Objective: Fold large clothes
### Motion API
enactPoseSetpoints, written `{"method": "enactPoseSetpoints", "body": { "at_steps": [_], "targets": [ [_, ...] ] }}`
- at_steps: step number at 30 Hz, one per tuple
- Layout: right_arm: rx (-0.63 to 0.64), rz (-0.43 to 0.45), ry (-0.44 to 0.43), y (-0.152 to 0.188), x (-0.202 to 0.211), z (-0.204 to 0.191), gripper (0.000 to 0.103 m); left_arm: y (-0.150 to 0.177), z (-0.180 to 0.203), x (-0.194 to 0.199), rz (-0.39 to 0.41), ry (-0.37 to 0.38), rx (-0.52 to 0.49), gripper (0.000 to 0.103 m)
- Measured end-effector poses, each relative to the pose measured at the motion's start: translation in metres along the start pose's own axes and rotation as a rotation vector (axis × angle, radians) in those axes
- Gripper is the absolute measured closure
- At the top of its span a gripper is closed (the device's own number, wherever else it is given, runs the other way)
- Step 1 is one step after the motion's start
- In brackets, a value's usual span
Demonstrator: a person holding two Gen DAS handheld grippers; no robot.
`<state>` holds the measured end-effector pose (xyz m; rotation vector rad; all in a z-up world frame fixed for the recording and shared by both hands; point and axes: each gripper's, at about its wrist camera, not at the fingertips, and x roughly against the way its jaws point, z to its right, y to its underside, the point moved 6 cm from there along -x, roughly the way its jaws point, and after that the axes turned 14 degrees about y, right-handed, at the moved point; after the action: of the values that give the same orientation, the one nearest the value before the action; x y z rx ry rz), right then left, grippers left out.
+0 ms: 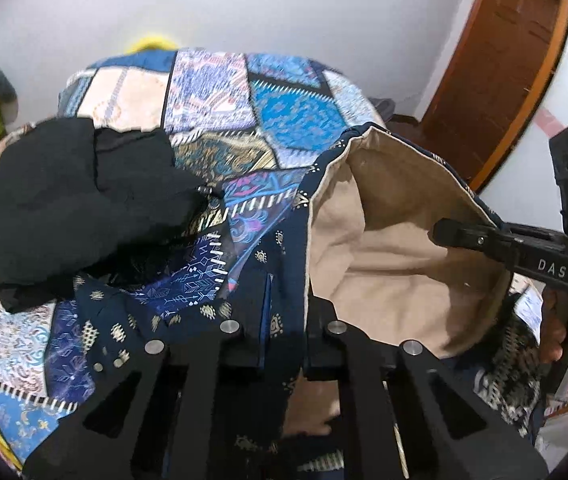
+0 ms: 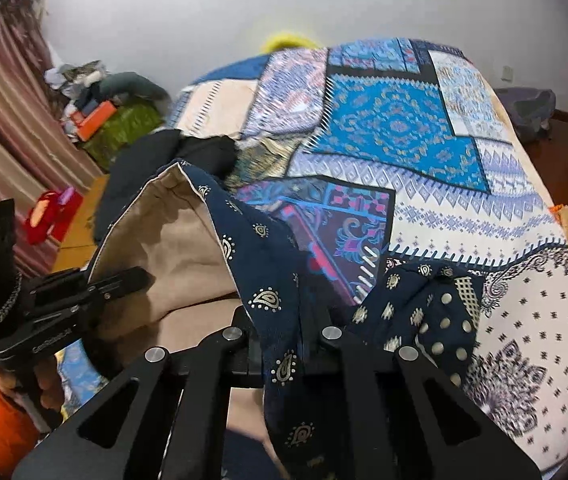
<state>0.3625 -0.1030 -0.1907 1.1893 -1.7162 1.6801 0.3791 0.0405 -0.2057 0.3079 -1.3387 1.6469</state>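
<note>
Far half of the blue patchwork-quilted bed (image 2: 396,128) is open. Crumpled black cloth pile (image 1: 83,208) blocks the left side; raised navy paisley garment with beige lining (image 1: 388,248) fills the near centre between both tools.

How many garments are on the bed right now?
2. A navy patterned garment with beige lining, held up at the bed's near edge by both tools, and a black garment lying crumpled on the bedspread to its left. More may be hidden underneath.
</note>
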Motion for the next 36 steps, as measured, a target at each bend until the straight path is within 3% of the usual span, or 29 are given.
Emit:
{"method": "enactPoseSetpoints", "body": {
  "at_steps": [9,20,22,25,28,30,36],
  "targets": [
    [0.085,0.050,-0.036,0.029,0.058,-0.014,0.095,0.037,0.037,0.049,0.005,0.039,-0.044,0.093],
    [0.177,-0.033,0.003,0.099,0.071,-0.018,0.091,0.119,0.052,0.055,-0.104,0.035,-0.008,0.093],
    [0.174,-0.047,0.018,0.109,0.072,-0.016,0.090,0.135,0.051,0.052,-0.142,0.012,0.003,0.088],
    [0.144,-0.115,0.005,0.121,0.072,-0.012,0.082,0.150,0.049,0.051,-0.182,-0.012,0.025,0.070],
    [0.122,-0.140,0.001,0.129,0.078,-0.009,0.073,0.160,0.052,0.060,-0.187,-0.022,0.029,0.063],
    [0.119,-0.132,0.005,0.130,0.086,-0.007,0.069,0.160,0.056,0.068,-0.181,-0.032,0.017,0.061],
    [0.099,-0.049,-0.015,0.112,0.118,-0.004,0.068,0.138,0.072,0.106,-0.091,-0.064,-0.065,0.051]
  ]
}}
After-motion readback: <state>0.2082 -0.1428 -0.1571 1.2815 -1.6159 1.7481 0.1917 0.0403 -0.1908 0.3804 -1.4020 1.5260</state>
